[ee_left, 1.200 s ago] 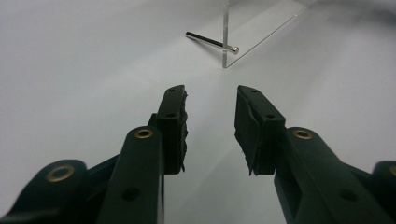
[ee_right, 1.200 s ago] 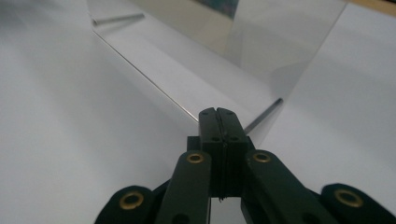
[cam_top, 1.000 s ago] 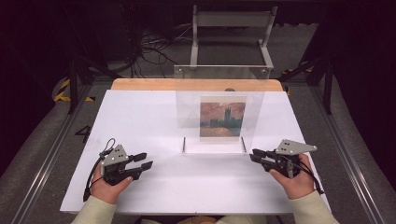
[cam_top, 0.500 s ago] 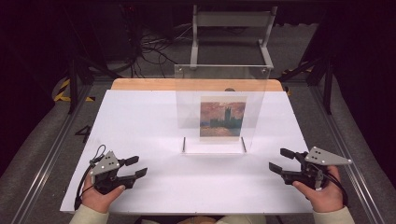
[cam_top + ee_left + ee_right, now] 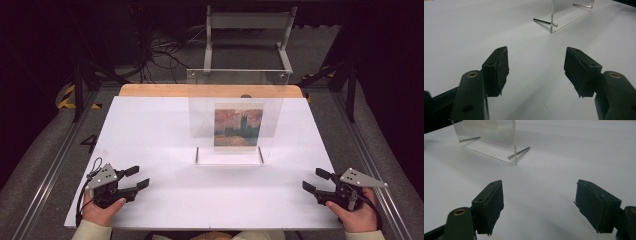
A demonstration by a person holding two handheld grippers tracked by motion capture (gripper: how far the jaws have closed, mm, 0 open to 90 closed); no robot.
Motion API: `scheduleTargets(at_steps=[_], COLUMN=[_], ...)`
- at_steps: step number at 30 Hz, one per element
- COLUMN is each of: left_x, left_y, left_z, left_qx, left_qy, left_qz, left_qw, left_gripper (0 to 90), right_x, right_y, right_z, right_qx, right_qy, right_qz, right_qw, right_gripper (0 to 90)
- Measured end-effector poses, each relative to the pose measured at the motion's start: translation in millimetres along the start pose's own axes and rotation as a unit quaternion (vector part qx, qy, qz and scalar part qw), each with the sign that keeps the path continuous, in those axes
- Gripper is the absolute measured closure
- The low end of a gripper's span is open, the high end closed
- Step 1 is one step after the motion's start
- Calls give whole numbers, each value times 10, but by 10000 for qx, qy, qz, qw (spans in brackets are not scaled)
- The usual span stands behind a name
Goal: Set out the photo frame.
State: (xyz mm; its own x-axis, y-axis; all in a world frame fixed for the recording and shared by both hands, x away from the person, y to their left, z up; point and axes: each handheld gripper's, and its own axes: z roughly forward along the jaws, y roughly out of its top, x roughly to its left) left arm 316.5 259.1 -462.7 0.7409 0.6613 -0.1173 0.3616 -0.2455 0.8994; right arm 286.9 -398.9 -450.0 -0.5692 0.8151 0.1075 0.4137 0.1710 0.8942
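A lab: white table (image 5: 150,130) on metal rails (image 5: 47,175), tangled cables (image 5: 160,45) on a dark floor

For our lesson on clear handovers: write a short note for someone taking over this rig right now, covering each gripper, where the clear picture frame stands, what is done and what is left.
Left gripper: open, holding nothing, low over the near left of the white table.
Right gripper: open, holding nothing, at the near right edge.
Clear picture frame: upright at mid-table, resting on two metal pins, with a small painting print inside. Both grippers are well apart from it.
Done: nothing visible on the frame; it stands untouched.
Left: probably approach the frame from both sides and grip its edges; handle gently, as it looks easy to tip.
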Motion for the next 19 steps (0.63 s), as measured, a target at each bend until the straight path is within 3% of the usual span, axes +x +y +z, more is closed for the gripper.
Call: scheduleTargets(at_steps=[5, 8, 11, 19], left_x=[39, 57, 42, 37], left_y=[-26, -27, -23, -15], left_z=[54, 51, 61, 74], left_qx=[35, 18, 64, 131], left_qy=[151, 136, 177, 217], left_qz=[-78, -185, -100, -109], left_qw=[9998, 9997, 9998, 9996], left_gripper=[334, 323, 323, 316], right_x=[-48, -44, -37, -30], right_y=[-20, -15, -11, -6], right_z=[34, 47, 58, 51], right_qx=[134, 176, 236, 187], right_qy=[-96, -107, -128, -178], right_qz=[249, 188, 161, 161], right_qw=[9996, 9996, 9995, 9995], right_gripper=[243, 241, 241, 229])
